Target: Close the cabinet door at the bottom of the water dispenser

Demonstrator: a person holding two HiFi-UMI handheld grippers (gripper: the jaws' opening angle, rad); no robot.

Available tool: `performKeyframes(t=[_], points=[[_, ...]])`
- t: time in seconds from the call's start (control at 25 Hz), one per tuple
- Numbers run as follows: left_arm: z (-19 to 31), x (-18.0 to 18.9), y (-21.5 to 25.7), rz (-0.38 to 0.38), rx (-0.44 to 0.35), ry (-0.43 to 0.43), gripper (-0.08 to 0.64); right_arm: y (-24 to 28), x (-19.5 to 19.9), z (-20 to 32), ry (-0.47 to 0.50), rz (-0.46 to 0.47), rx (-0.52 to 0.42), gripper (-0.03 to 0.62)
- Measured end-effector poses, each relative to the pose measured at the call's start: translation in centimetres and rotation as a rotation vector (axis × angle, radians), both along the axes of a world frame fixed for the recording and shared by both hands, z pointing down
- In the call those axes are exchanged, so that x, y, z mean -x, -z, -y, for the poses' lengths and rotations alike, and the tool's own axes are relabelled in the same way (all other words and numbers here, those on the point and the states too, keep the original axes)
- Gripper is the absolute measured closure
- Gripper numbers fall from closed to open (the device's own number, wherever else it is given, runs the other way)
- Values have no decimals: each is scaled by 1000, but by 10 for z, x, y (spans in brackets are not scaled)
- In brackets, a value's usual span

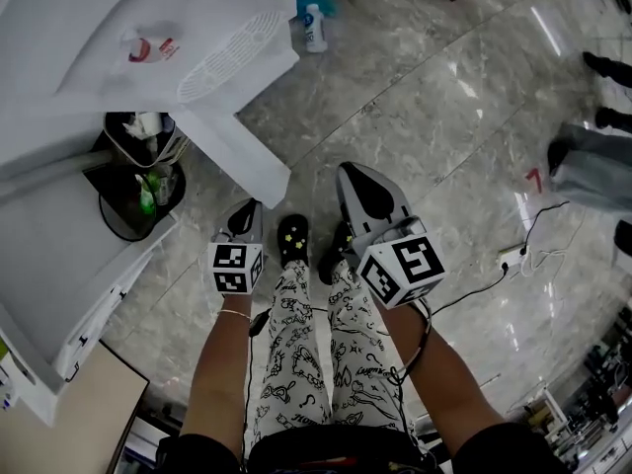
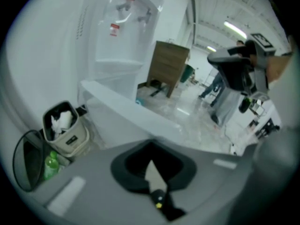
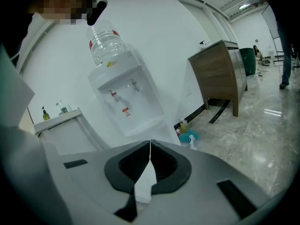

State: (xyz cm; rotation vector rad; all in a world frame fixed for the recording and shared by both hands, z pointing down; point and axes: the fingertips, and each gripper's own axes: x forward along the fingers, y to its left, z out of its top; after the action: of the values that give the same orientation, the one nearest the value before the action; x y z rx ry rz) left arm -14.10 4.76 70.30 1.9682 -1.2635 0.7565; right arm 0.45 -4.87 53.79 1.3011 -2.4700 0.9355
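Cabinet door [image 1: 242, 151] is wide open, a white panel swung out from the foot of the water dispenser [image 1: 118, 28], which fills the head view at 10 o'clock. Marble floor [image 1: 444, 117] spreads from 12 round to 4 o'clock. Right claw [image 1: 348, 171] hangs over the floor near centre, at 3 o'clock from the door's free edge, its jaws pressed flat together on nothing. Left claw [image 1: 245, 208] sits at 8 o'clock from its partner, just under the door's outer corner and near it but not touching — jaws likewise together, empty. Waste bin [image 1: 138, 128], stuffed with paper, stands at 9 o'clock from the door beside the dispenser's base. Smallest of all — a spray bottle [image 1: 314, 26] on the floor at 12 o'clock.
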Motion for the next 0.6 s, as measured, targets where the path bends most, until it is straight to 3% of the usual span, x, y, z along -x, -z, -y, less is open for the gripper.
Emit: performKeyframes(t=[0.12, 0.28, 0.6], points=[[21, -18, 0, -39, -17, -2, 563, -1, -11, 11, -43, 20, -5, 575], [47, -38, 1, -83, -44, -3, 563, -3, -12, 17, -13, 11, -14, 575], [122, -63, 9, -69, -112, -139, 563, 8, -30, 38, -43, 9, -16, 575]])
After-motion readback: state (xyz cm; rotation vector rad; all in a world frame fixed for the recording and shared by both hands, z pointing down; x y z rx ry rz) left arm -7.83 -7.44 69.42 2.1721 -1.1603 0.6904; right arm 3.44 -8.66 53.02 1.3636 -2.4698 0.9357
